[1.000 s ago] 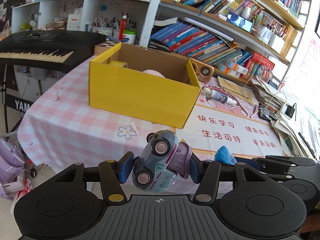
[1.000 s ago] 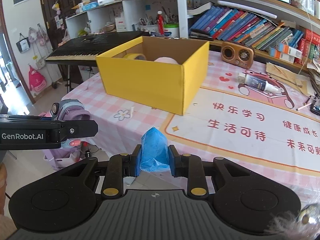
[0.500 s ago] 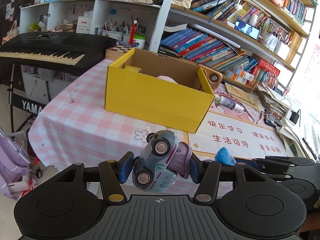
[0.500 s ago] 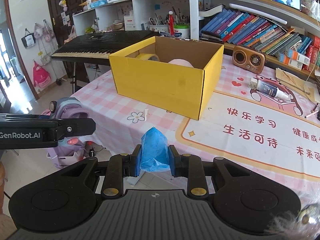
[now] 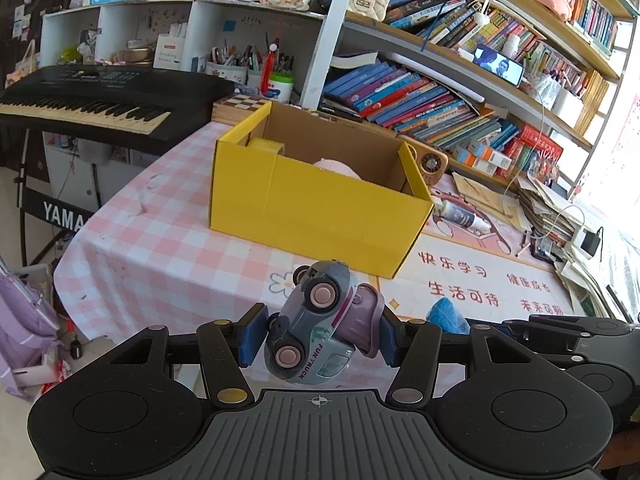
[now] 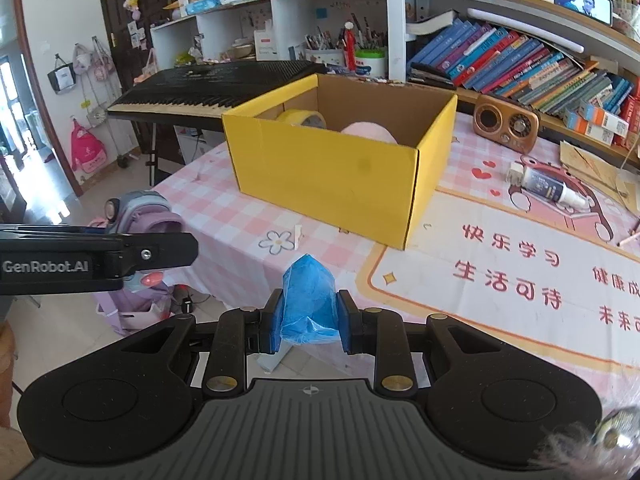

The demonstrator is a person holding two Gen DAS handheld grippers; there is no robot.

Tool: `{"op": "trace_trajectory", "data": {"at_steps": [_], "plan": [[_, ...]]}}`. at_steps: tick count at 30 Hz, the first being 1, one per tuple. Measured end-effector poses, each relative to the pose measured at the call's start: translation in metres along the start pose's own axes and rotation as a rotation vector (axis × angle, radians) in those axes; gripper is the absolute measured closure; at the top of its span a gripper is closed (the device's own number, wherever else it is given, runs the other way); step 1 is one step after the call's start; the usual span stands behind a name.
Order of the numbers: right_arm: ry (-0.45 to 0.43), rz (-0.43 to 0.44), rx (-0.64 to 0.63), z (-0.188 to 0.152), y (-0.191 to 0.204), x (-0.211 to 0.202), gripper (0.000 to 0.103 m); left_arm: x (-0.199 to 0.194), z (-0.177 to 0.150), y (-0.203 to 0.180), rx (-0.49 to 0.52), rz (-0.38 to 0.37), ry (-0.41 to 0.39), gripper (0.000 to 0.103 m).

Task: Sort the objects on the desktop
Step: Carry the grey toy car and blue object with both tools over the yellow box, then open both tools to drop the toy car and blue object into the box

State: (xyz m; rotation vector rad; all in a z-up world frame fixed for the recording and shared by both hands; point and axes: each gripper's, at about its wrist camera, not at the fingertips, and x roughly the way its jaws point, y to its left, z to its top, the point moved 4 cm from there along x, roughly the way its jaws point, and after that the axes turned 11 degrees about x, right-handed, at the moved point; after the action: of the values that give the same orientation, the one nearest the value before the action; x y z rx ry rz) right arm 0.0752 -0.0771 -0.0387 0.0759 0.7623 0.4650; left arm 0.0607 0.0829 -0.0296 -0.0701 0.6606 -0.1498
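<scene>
My left gripper (image 5: 320, 338) is shut on a grey and purple toy truck (image 5: 316, 328), held on its side off the table's near edge. My right gripper (image 6: 308, 322) is shut on a blue wrapped packet (image 6: 306, 304), also short of the table edge. An open yellow cardboard box (image 5: 312, 208) stands on the pink checked tablecloth ahead; it also shows in the right wrist view (image 6: 336, 172). Inside it lie a roll of yellow tape (image 6: 302, 118) and a pink soft thing (image 6: 370, 132). The left gripper's arm (image 6: 96, 258) shows at the left of the right wrist view.
A white spray bottle (image 6: 548, 186) lies on the desk mat (image 6: 520, 264) right of the box. A brown radio (image 6: 506, 128) stands behind it. A black keyboard (image 5: 92, 100) stands left of the table. Bookshelves (image 5: 440, 92) run along the back. A purple backpack (image 6: 148, 220) sits on the floor.
Both grippers have drawn back and up from the table, so the box looks smaller and farther. Both keep hold of their objects.
</scene>
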Motion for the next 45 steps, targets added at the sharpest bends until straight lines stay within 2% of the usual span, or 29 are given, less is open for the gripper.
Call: {"op": "trace_trajectory", "data": {"at_steps": [4, 13, 21, 26, 30, 36, 41, 45], "plan": [[-0.045, 0.019, -0.004, 0.018, -0.001, -0.001, 0.078, 0.002, 0.013, 0.003, 0.0, 0.007, -0.029, 0.048], [-0.145, 0.063, -0.008, 0.087, -0.013, 0.005, 0.078, 0.021, 0.064, 0.011, -0.013, 0.025, -0.122, 0.048], [-0.173, 0.065, -0.013, 0.136, -0.039, 0.025, 0.078, 0.057, 0.112, 0.011, -0.01, 0.035, -0.18, 0.048], [-0.176, 0.068, -0.022, 0.162, -0.056, 0.045, 0.078, 0.087, 0.141, 0.007, 0.011, 0.047, -0.183, 0.048], [-0.171, 0.07, -0.025, 0.183, -0.07, 0.067, 0.078, 0.121, 0.155, 0.004, 0.033, 0.046, -0.115, 0.048], [-0.139, 0.078, -0.027, 0.207, -0.082, 0.101, 0.078, 0.186, 0.152, -0.002, 0.107, 0.044, 0.081, 0.048], [-0.11, 0.09, -0.061, 0.223, -0.084, 0.128, 0.078, 0.213, 0.146, 0.002, 0.116, 0.062, 0.191, 0.048], [-0.037, 0.087, -0.093, 0.231, -0.082, 0.155, 0.078, 0.228, 0.144, -0.002, 0.152, 0.068, 0.253, 0.048]]}}
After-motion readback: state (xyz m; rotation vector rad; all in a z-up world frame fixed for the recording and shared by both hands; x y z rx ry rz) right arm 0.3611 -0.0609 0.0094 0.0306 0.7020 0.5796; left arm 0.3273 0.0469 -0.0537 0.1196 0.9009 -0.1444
